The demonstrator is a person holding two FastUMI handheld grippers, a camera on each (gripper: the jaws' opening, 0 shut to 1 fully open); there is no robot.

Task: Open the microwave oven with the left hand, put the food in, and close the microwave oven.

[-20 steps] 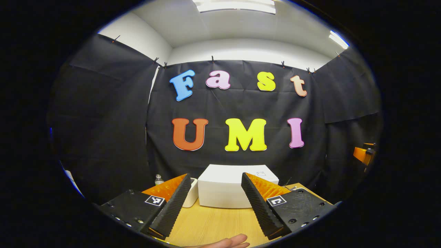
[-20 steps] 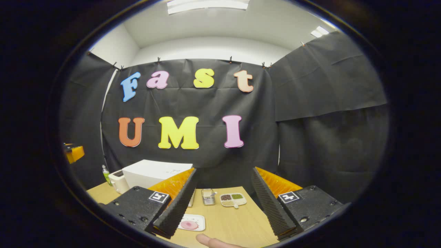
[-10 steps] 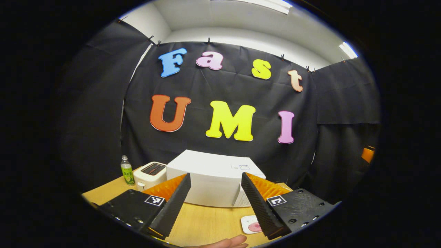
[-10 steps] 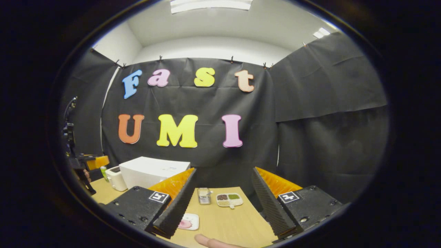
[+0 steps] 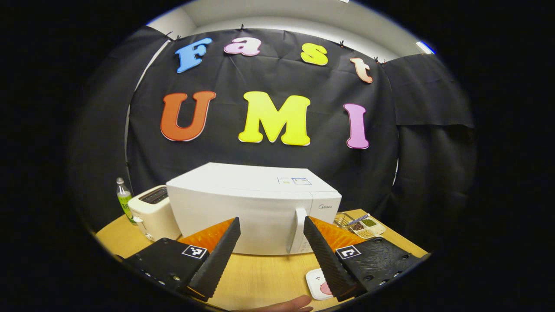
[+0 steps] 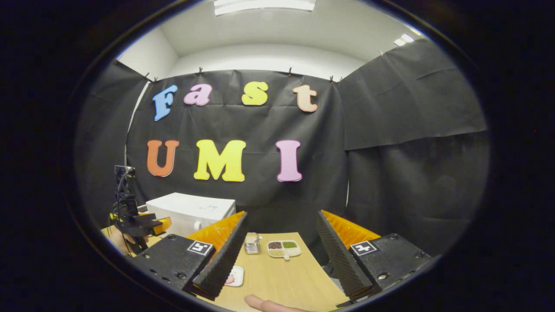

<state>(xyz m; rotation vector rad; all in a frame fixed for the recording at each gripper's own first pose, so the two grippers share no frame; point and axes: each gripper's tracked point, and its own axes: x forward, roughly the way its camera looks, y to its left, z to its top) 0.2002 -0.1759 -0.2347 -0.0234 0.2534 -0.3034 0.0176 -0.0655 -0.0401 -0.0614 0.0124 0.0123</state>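
Microwave oven [image 5: 251,208] stands shut at the table's [image 5: 260,277] back, door handle [image 5: 295,229] on its right side. Toaster [image 5: 151,212] just beside its left, bottle [image 5: 122,199] behind that. Food plate [image 5: 316,284] lies on the table in front, right of centre. Left gripper [image 5: 271,251] spread wide, empty, facing the door, apart from it. Right gripper [image 6: 279,255] likewise released, above the table; divided dish [image 6: 284,249] and small rack [image 6: 251,242] beyond it.

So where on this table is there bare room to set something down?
Bare wood lies in front of the microwave, between the left claw fingers, bordered on the right by the small plate of food. A second bare patch runs from the sectioned dish toward the right claw. It is crowded where the toaster and bottle stand.
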